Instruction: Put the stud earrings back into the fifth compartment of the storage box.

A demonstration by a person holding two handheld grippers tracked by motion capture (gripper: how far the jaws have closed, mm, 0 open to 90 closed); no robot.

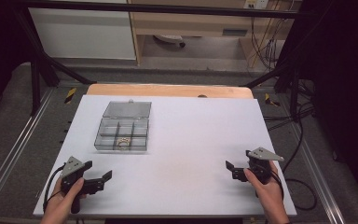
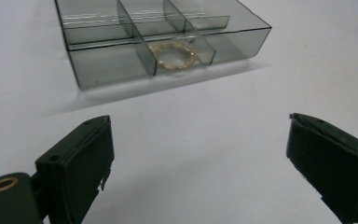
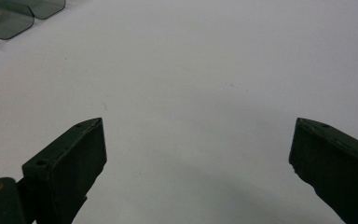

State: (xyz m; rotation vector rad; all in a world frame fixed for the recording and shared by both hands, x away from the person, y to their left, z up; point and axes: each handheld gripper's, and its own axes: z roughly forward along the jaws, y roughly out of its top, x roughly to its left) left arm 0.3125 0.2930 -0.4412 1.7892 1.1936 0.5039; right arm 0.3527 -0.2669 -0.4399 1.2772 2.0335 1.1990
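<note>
Each hand-held gripper, left [image 1: 98,175] and right [image 1: 235,169], gapes wide, empty, above the table [image 1: 191,140].

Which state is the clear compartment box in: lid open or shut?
Open. The compartment box has its lid folded flat behind it, and its dividers and a gold bracelet in one near compartment lie uncovered.

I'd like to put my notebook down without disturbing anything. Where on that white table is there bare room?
Most of it. The white table is bare from the clear compartment box across to its right edge, and between the left gripper and right gripper near the front. The only occupied part is back left, where the box sits open, a gold ring in one compartment.
</note>
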